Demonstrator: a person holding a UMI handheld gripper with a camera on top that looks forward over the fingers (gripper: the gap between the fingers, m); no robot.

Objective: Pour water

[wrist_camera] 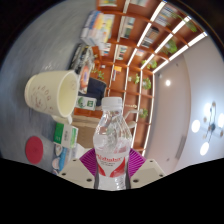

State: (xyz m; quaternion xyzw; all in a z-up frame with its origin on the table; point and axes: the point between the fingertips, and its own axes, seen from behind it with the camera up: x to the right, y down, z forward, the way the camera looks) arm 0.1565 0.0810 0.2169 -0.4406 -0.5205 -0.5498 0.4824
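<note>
My gripper (112, 168) is shut on a clear plastic water bottle (112, 135) with a pink and white label. The magenta pads (88, 160) press on both sides of the label. The bottle has no cap and its open mouth (113, 101) is tipped toward a cream paper cup (52, 94) that stands to the left of the bottle, its opening facing the bottle. The whole view is rolled hard to one side, so the bottle is held tilted. I see no water stream between bottle and cup.
A pink bottle cap (35, 148) and a green and white box (66, 134) lie on the white table (30, 125) by the cup. Beyond are wooden shelves (125, 40) and a ceiling with light strips (150, 40).
</note>
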